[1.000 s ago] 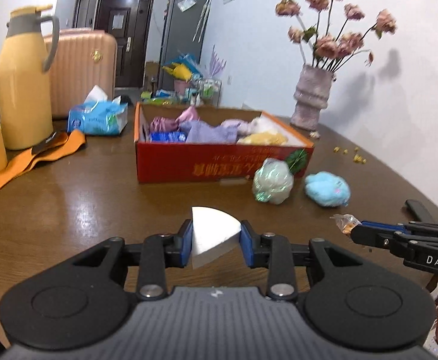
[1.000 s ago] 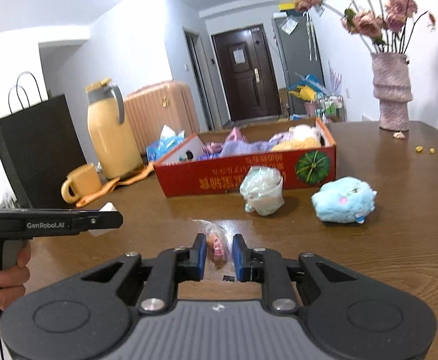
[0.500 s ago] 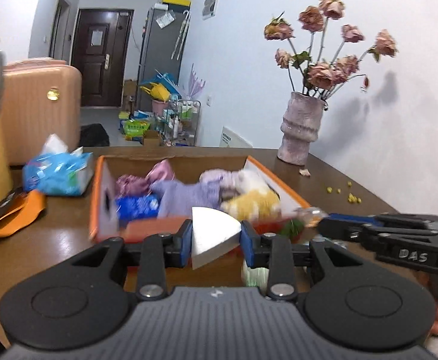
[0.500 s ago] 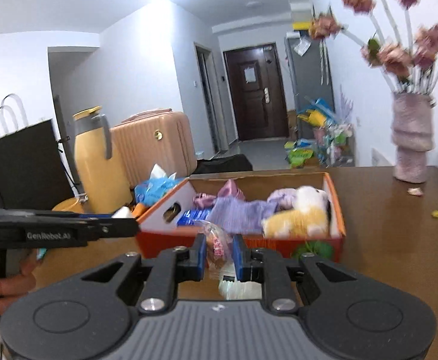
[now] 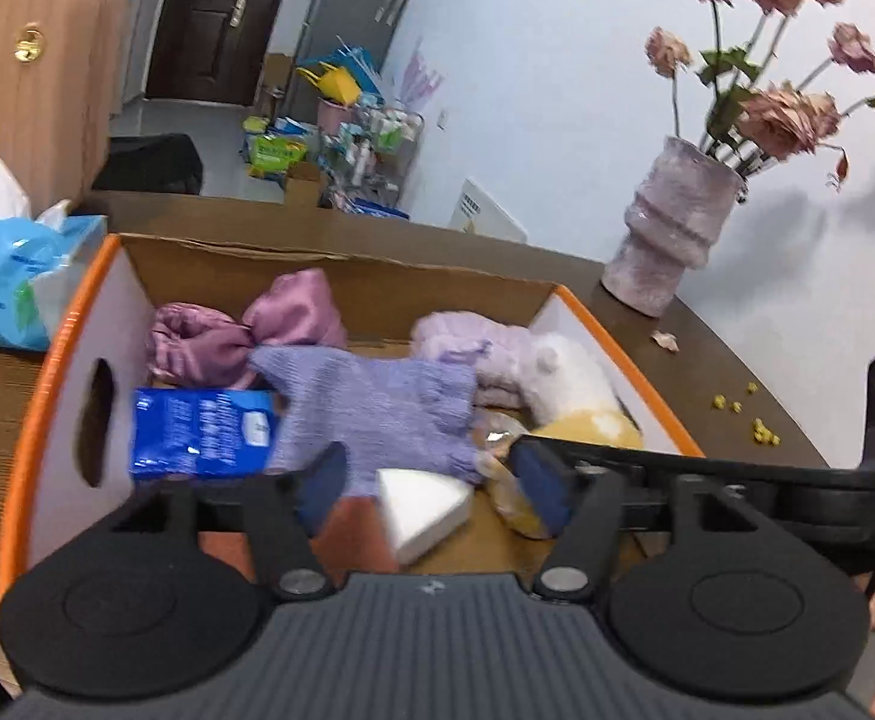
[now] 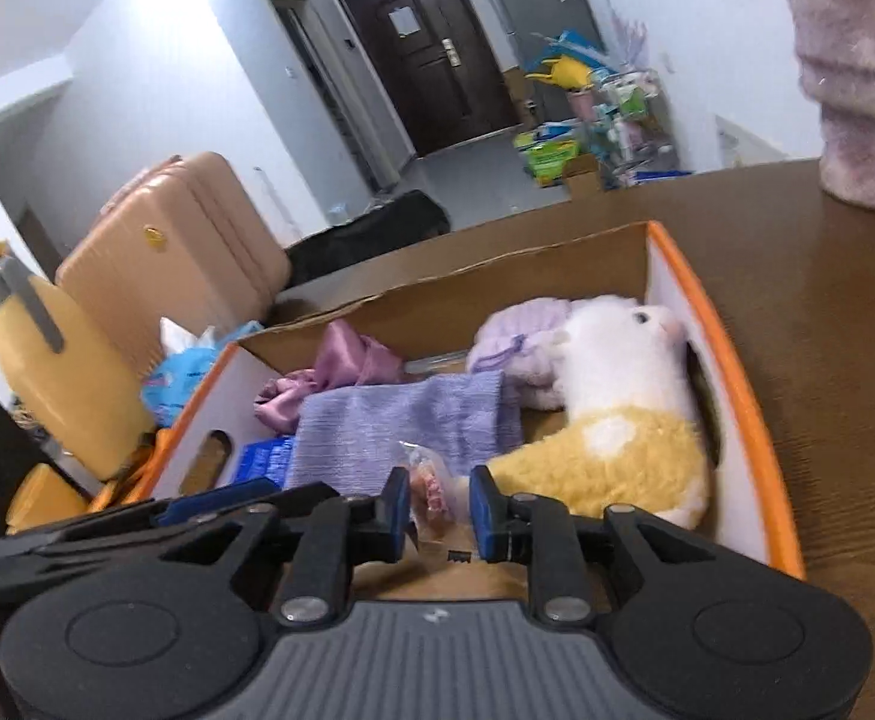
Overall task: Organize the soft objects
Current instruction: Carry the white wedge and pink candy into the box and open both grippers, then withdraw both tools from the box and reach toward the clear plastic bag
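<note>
In the left wrist view the left hand-held gripper hangs over the near end of the orange-rimmed cardboard box, its jaws standing wide and having just been opening; the white foam wedge lies tilted between them, clear of both pads, over the bare box floor. That floor patch is the only open room: the blue packet lies to the left, the lilac knit cloth just beyond, the pink satin bow toward the far wall, and the white-and-yellow plush against the right wall. The right hand-held gripper reaches in from the right, close beside the left one's right finger. A second ago the wedge was clamped upright between narrow jaws out over the bare worktop, with the box well ahead. In the right wrist view the right hand-held gripper is over the near wall of the box, its jaws narrow but having just been opening, with the clear snack packet between the pads; whether they still press it I cannot tell. The plush fills the right side, the knit cloth lies ahead, and the worktop lies bare to the right. A second ago the jaws pinched this packet tightly over the worktop.
</note>
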The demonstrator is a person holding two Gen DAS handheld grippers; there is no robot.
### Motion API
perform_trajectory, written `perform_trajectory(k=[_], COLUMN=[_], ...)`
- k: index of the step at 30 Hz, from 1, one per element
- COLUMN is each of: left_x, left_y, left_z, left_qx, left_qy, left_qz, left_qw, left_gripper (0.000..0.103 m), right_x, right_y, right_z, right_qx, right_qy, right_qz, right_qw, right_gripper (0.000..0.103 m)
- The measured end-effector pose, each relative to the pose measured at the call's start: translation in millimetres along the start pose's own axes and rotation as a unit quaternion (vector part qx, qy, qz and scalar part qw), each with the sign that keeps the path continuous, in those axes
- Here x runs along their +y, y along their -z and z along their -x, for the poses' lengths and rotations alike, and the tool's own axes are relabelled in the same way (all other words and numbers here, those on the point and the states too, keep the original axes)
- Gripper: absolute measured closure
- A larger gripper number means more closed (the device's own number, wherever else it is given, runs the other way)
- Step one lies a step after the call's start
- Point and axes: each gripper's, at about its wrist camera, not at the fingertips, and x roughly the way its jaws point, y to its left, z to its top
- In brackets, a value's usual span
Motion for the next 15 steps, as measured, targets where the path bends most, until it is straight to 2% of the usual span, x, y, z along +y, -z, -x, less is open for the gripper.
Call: perform_trajectory(k=[1,2,7,10,13,15], left_x=[2.4,3.6,0.7,-1.4,-2.5,-4.0], left_y=[-0.8,-2.4,-9.0,-10.3,-5.5,1.2], left_z=[2.0,4.4,34.9,66.4,106.1,130.4], left_qx=[-0.004,-0.007,-0.035,-0.054,-0.081,-0.092], left_qy=[-0.003,-0.009,-0.032,-0.052,-0.075,-0.09], left_qz=[-0.004,-0.009,-0.029,-0.047,-0.07,-0.083], left_qw=[1.0,0.9999,0.9984,0.9961,0.9913,0.9882], left_gripper=[0.03,0.03,0.027,0.024,0.02,0.019], right_x=[-0.3,-1.0,8.9,11.9,17.9,23.1], right_y=[0.6,0.4,-2.8,-6.7,-4.8,1.6], right_z=[-0.1,1.0,18.0,51.6,93.6,124.2], right_qx=[-0.003,-0.004,-0.02,-0.042,-0.061,-0.077], right_qy=[-0.007,-0.01,-0.002,0.006,0.034,0.058], right_qz=[0.001,0.003,0.019,0.032,0.072,0.098], right_qw=[1.0,1.0,1.0,0.999,0.995,0.991], right_gripper=[0.069,0.067,0.066,0.059,0.047,0.045])
